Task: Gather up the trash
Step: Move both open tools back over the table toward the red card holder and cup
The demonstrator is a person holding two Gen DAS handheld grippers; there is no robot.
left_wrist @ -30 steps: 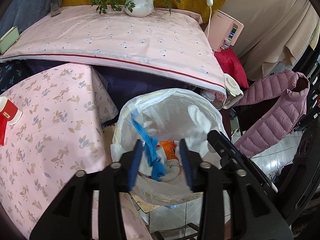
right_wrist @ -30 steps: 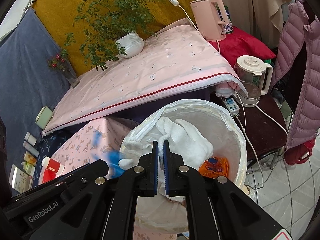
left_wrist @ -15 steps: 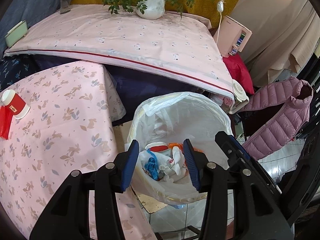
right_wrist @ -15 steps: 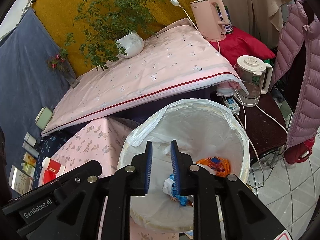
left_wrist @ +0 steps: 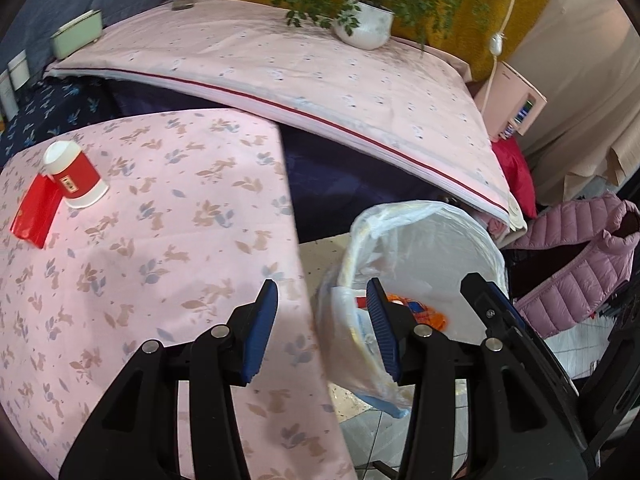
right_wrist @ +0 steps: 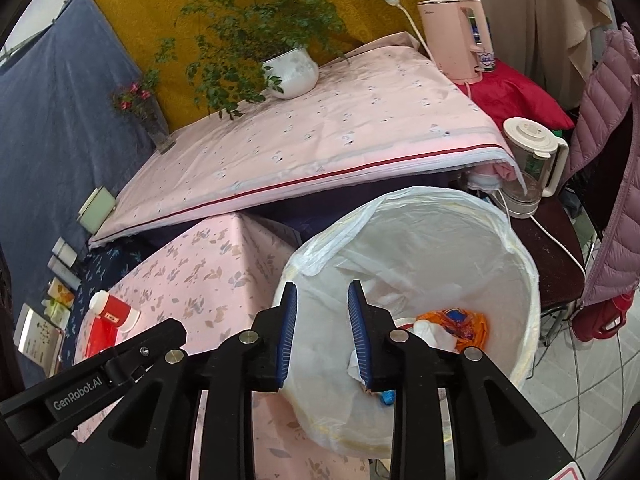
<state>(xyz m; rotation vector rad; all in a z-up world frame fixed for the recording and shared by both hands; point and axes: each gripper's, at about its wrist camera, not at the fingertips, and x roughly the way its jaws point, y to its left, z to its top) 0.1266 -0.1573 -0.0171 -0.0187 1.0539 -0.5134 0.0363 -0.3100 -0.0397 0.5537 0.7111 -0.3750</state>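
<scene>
Left gripper (left_wrist: 322,328) spread, nothing between the blue pads, straddling the table's edge: one finger over the pink floral tablecloth (left_wrist: 160,248), the other over the rim of the trash bin (left_wrist: 494,252). Right gripper (right_wrist: 322,334) opening, jaws part-way apart and empty, poised over the bin's near rim. Bin standing upright on the tiled floor just beside the table, mouth facing up, lined with a white plastic bag (right_wrist: 432,248). Inside at the bottom: orange wrapper (right_wrist: 460,326), crumpled white tissue (right_wrist: 434,334), a scrap of blue (right_wrist: 386,398). Red-and-white paper cup (left_wrist: 76,178) lying on its side on the cloth, long axis slanting, base aimed toward the near right, touching a flat red packet (left_wrist: 34,212).
</scene>
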